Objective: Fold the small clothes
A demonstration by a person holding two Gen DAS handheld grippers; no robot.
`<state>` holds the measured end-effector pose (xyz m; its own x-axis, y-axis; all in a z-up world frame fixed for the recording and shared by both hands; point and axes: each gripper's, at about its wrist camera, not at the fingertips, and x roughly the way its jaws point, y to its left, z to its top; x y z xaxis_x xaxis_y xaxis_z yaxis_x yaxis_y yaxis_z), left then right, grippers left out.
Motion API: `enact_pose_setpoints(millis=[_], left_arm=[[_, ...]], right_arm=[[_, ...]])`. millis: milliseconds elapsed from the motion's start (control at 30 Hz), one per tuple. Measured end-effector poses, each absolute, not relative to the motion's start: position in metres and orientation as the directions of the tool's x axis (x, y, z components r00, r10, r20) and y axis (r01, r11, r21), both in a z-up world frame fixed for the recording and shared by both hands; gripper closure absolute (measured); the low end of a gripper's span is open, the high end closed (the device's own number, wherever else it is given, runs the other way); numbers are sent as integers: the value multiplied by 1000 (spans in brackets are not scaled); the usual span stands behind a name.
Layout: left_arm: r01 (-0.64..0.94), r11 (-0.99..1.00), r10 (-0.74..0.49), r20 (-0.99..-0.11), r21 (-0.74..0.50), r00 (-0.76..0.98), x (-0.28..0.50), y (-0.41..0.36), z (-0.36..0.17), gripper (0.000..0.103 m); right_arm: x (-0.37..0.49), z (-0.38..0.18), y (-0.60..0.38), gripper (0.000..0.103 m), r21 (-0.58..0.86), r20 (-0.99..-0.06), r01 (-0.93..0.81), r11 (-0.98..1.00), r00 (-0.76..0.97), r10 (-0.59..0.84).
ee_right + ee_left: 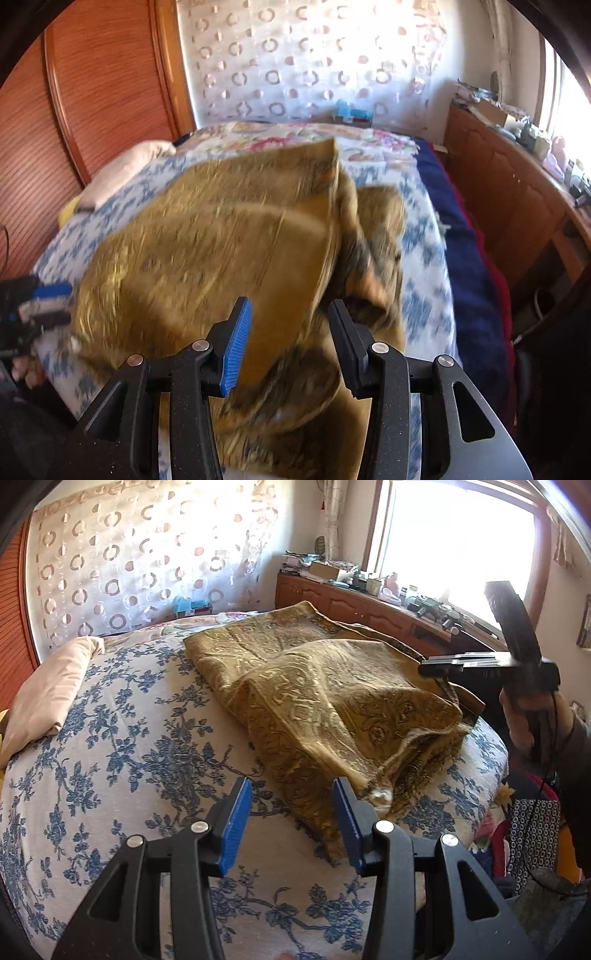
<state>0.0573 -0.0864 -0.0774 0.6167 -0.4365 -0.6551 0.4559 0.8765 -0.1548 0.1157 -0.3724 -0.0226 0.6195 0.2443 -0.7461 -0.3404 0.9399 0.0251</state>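
Gold paisley scarf (325,701) lies rumpled, partly doubled on floral bedspread (110,775); left gripper (291,827) and right gripper (288,343) both spread, holding nothing.

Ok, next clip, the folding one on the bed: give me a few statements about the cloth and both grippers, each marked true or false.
1. The gold patterned cloth lies on a blue floral bedspread. True.
2. The left gripper is clamped on the cloth. False: its jaws stand open, with the cloth's near edge just beyond its right finger.
3. The right gripper is open. True.
4. The cloth lies perfectly flat. False: it is bunched, with raised folds.
5. A beige pillow lies on the bed left of the cloth in the left wrist view. True.
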Motion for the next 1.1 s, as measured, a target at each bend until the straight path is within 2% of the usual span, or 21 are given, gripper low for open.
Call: enact_pose_setpoints(millis=[267,400,533,567,600,667,733,1033,1100], left_arm=[[504,844,-487,-659,-185,574,46,-93,-86,59],[536,817,-526,-660,-215,537,44,-98,-88,71],[546,817,-511,-673,-187,534,42,-105,-91,82],[548,816,-511,-674,-186,534,42,-106,-92,84],[541,821,-505,-674,-182,540,43,-105,-93,93],[528,831,-494,-669,-175,555,44,-103,-92,100],[539,827,-502,-645,-162,576,37,-103,-84,101],[580,802,-530,-614,-140,585,12,-111,-54,101],[579,805,-523,-614,-129,591,10,-113,-51,97]], right_arm=[[93,-37,-379,59,70,-748,-316,946,611,259],[89,-43,-379,59,71,-755,-306,949,605,252],[89,-46,-379,60,86,-758,-307,948,597,263],[89,-47,-378,66,90,-758,-311,946,595,268],[89,-49,-378,71,91,-759,-314,945,593,270],[88,-51,-374,95,95,-761,-333,938,583,284],[84,-51,-372,101,92,-752,-351,932,589,296],[51,0,-391,103,52,-621,-298,953,738,265],[44,6,-395,103,31,-619,-290,956,746,247]])
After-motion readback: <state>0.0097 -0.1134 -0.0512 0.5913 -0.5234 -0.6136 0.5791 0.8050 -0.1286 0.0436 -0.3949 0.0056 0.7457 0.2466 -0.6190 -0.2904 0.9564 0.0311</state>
